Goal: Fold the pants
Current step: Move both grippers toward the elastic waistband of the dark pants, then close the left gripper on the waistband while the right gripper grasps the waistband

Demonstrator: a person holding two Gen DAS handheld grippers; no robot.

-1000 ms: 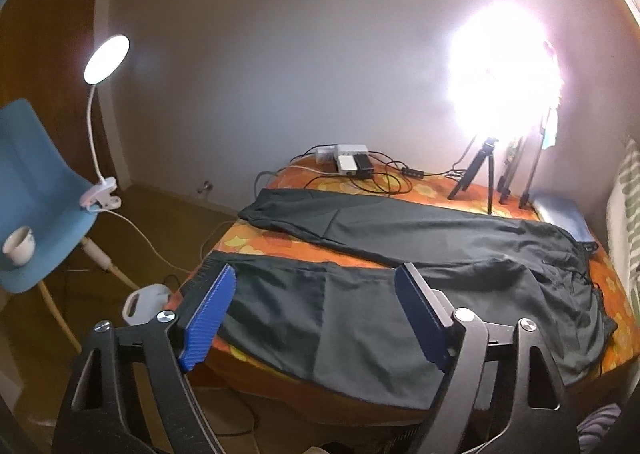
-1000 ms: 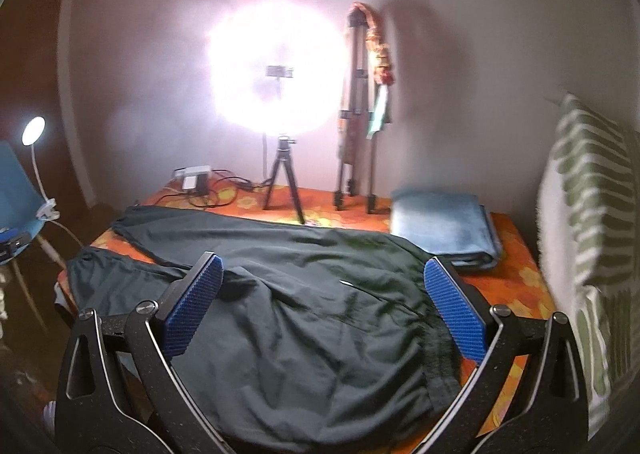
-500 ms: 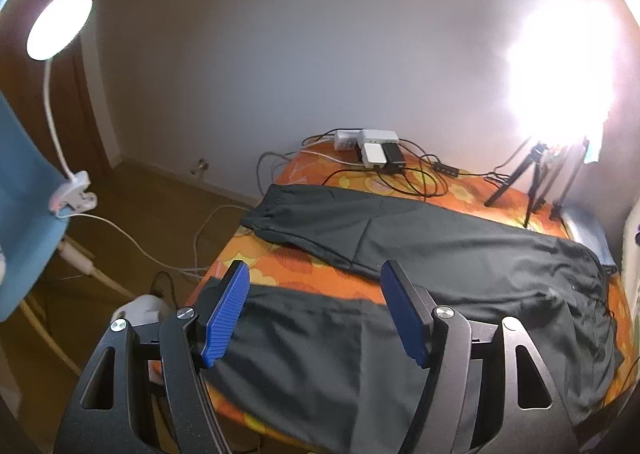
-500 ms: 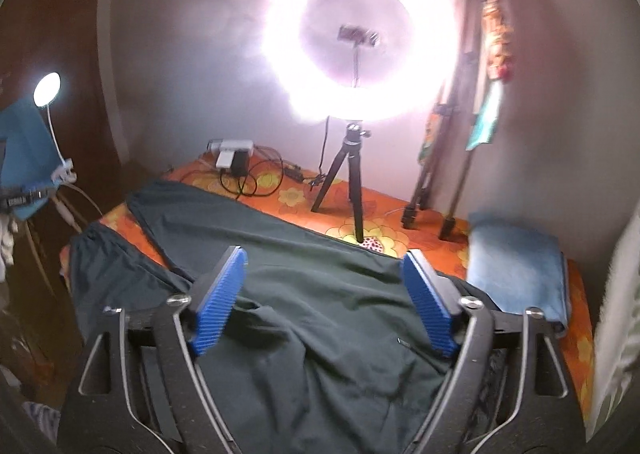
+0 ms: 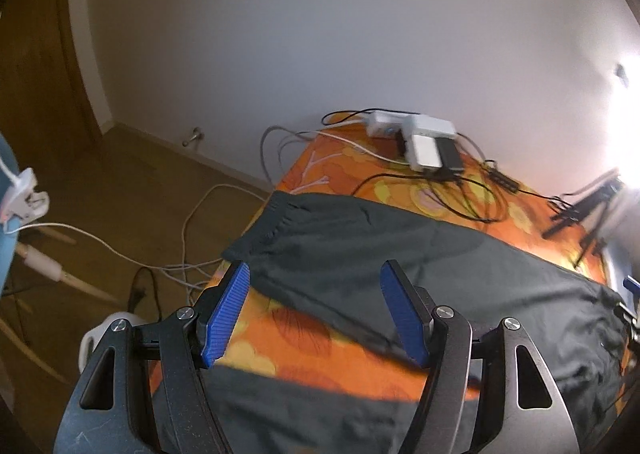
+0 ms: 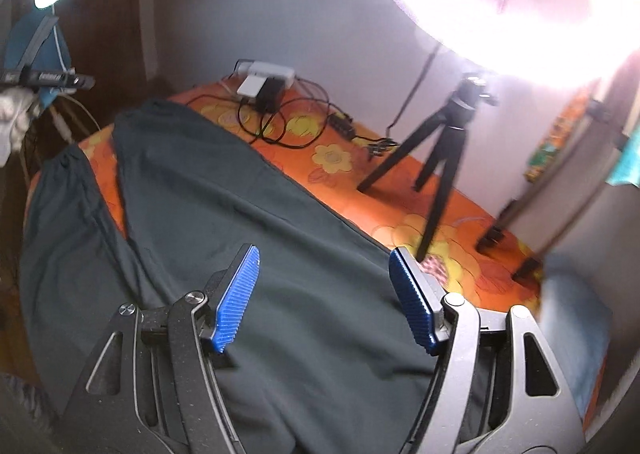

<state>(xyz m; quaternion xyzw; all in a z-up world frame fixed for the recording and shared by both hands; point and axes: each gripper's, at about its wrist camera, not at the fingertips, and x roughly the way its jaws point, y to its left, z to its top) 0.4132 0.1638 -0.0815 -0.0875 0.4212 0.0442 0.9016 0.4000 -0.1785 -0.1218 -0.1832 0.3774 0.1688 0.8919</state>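
Pants point(image 5: 400, 250) lie spread on the bed point(image 5: 320, 338), both legs apart. Our left tool point(image 5: 316, 314) is open and empty above the far leg; right tool point(image 6: 324, 298) closing on nothing. Risk: pinching the bedsheet with the fabric, or snagging cables point(image 5: 452, 189) beyond the pants.

An orange flowered bed point(image 6: 404, 209) carries dark pants point(image 6: 224, 213), a far power strip point(image 6: 266, 79), a tripod point(image 6: 436, 157) and a blue folded cloth point(image 6: 572, 314).

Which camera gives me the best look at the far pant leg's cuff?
The left wrist view. There the far leg's cuff sits near the middle, its gathered hem plain at the bed's edge. The right wrist view shows the same cuff smaller and darker, far back, its hem hard to make out.
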